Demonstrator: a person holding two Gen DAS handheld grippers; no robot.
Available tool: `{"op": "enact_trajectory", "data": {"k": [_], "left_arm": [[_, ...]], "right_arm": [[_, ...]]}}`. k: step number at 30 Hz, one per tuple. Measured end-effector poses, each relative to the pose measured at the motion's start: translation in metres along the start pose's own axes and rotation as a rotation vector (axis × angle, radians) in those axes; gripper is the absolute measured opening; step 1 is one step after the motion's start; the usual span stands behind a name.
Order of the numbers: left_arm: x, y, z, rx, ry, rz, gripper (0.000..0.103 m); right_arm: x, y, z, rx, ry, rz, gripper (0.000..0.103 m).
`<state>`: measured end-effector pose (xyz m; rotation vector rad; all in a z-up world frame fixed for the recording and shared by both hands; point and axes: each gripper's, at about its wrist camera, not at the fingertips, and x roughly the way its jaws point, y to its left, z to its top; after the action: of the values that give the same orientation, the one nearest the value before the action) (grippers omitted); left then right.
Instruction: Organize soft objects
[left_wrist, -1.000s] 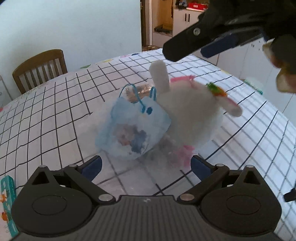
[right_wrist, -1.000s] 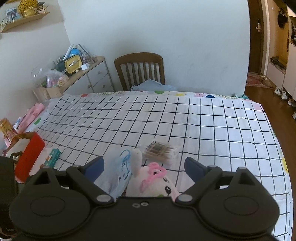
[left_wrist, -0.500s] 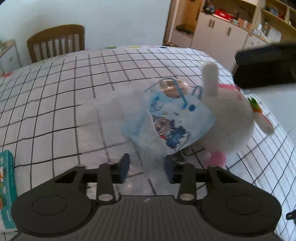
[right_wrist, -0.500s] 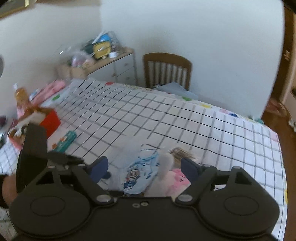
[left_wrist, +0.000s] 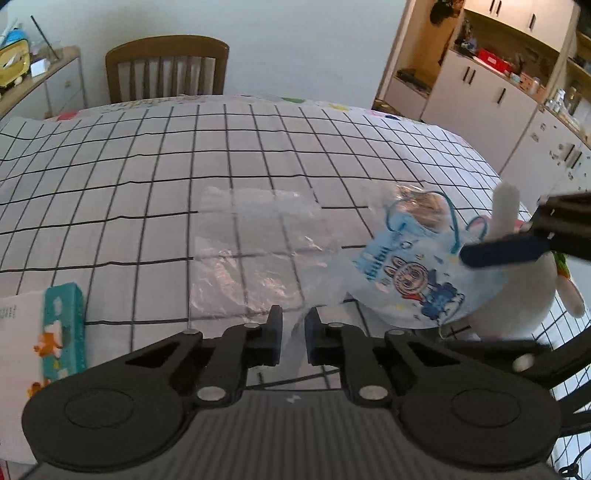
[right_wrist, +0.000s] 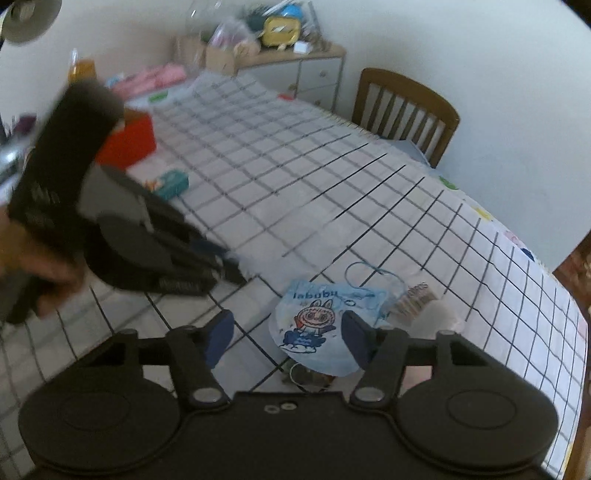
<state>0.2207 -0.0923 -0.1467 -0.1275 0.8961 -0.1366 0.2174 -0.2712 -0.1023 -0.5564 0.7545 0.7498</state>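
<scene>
clear plastic lies flat on the checked desk (left_wrist: 110, 177) in the left wrist view, a see-through bag (left_wrist: 255, 254) whose near edge runs into the left gripper (left_wrist: 293, 334). its jaws have just been closing and now stand narrow, pinching that thin edge of the bag between the pads. to the right a light blue child's face mask (left_wrist: 413, 291) with a cartoon print leans against a white plush rabbit (left_wrist: 517, 306), whose one ear stands up. a finger of the right gripper (left_wrist: 502, 253) reaches in from the right, over the mask. a teal box (left_wrist: 62, 328) sits at the left edge, a wooden chair (left_wrist: 166, 68) behind the desk.

in the right wrist view the right gripper (right_wrist: 288, 341) hangs over the mask (right_wrist: 317, 328), jaws half wide and just closing, the mask between them but pads not pressing it. the blurred left gripper (right_wrist: 221, 266) is at the left. a red box (right_wrist: 127, 142) stands farther back.
</scene>
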Motion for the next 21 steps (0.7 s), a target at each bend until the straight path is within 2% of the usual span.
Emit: {"op": "enact_trajectory", "data": {"k": [4,6,8,12,15,17,20,21], "left_arm": [[0.000,0.004,0.002,-0.010,-0.002,0.001,0.012],[0.000,0.006,0.002,-0.011,-0.003,0.000,0.012],[0.000,0.006,0.002,-0.012,-0.005,-0.003,0.012],[-0.001,0.007,0.003,-0.015,-0.008,-0.006,0.012],[-0.001,0.007,0.002,-0.016,-0.009,-0.003,0.012],[-0.002,0.007,0.001,-0.017,-0.008,0.000,0.012],[-0.002,0.006,0.001,-0.020,-0.006,0.004,0.012],[-0.003,0.006,0.001,-0.019,-0.006,0.005,0.012]], "right_arm": [[0.018,0.009,-0.003,-0.062,0.037,-0.044,0.051],[0.025,0.013,-0.004,-0.098,0.048,-0.087,0.042],[0.032,0.020,-0.006,-0.161,0.050,-0.141,0.039],[0.037,0.038,-0.016,-0.307,0.063,-0.181,0.042],[0.035,0.045,-0.022,-0.350,0.070,-0.197,0.048],[0.035,0.048,-0.026,-0.394,0.067,-0.222,0.048],[0.041,0.051,-0.029,-0.461,0.077,-0.296,0.043],[0.044,0.051,-0.029,-0.469,0.081,-0.302,0.034]]}}
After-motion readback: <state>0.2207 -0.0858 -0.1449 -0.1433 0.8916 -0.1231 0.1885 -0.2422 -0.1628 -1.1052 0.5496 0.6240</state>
